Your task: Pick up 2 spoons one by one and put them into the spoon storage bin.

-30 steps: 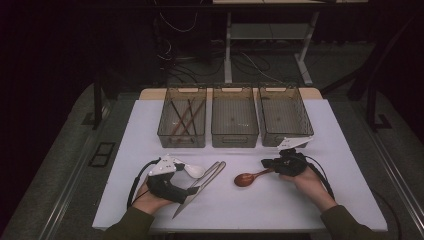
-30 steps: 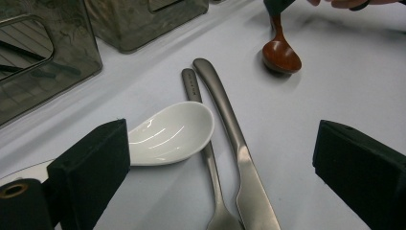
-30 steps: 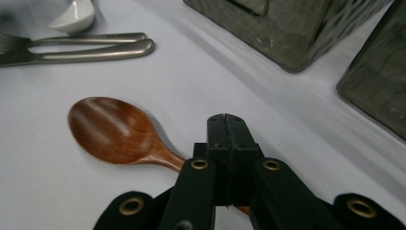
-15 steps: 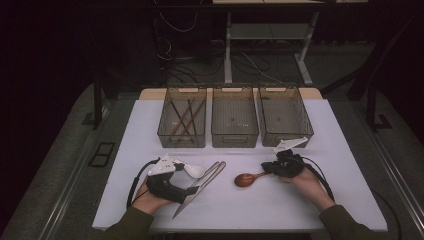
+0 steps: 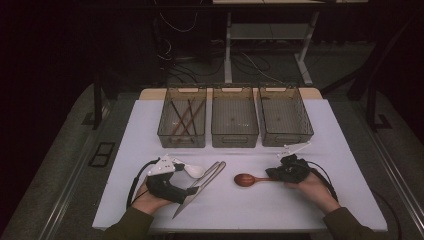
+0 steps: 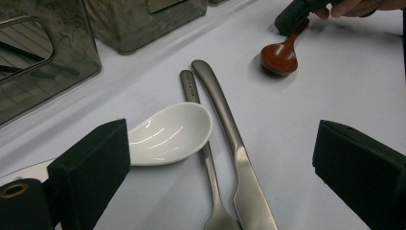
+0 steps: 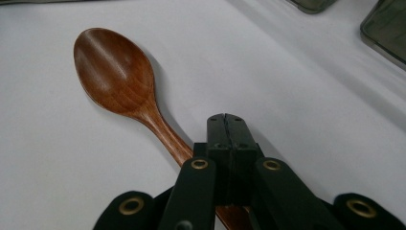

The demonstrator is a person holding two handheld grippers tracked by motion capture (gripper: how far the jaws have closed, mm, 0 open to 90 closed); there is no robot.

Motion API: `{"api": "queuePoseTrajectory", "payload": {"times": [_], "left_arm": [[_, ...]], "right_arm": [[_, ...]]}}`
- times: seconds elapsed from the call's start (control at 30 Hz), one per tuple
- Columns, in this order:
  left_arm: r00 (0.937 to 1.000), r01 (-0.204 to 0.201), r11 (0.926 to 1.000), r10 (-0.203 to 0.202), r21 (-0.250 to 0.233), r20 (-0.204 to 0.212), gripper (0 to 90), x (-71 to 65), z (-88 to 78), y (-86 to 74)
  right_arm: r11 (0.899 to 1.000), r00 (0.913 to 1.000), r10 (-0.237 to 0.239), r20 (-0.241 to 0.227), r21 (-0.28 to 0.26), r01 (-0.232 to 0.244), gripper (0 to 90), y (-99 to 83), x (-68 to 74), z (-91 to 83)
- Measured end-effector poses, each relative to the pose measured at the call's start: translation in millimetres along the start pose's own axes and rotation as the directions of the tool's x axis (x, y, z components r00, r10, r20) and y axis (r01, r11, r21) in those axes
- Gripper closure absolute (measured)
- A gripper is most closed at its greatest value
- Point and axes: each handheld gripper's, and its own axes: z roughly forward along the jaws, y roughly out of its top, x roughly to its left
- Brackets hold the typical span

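Wooden spoon on white table, right gripper clamping handle; no legible markings.

We see a reddish-brown wooden spoon, a glossy white spoon, a dull silver knife and fork, and smoky grey bins on a white table.

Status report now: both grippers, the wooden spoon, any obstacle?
Right gripper shut on wooden spoon handle, spoon flat on table. Left gripper open over white spoon, fork, knife. Nothing blocking.
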Motion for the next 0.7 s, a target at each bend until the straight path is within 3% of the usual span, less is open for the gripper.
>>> {"api": "queuePoseTrajectory", "payload": {"times": [0.13,0.27,0.4,0.53,0.7], "left_arm": [[1.0000,-0.002,1.0000,0.002,0.001,0.002,4.8,0.1,0.3,-0.1],[1.0000,0.000,1.0000,0.000,0.001,0.002,4.8,0.3,0.4,-0.1],[1.0000,0.001,1.0000,-0.001,0.002,0.002,4.9,0.4,0.7,-0.1],[1.0000,0.004,1.0000,-0.004,0.003,0.000,4.9,-0.1,1.0,0.1],[1.0000,0.004,1.0000,-0.004,0.002,-0.001,4.9,0.1,0.8,0.2]], "right_arm": [[0.999,0.9999,0.011,-0.004,-0.049,-0.011,78.3,1.2,-1.4,-3.3],[0.995,0.9986,0.028,-0.044,-0.096,-0.032,64.6,6.2,0.7,-5.8],[0.994,0.9956,0.023,-0.091,-0.106,-0.032,55.9,15.1,5.4,-3.0],[0.996,0.9943,-0.002,-0.107,-0.089,-0.007,46.6,26.7,11.2,4.0],[0.997,0.9917,-0.035,-0.124,-0.080,0.025,42.3,37.6,18.3,15.5]]}}
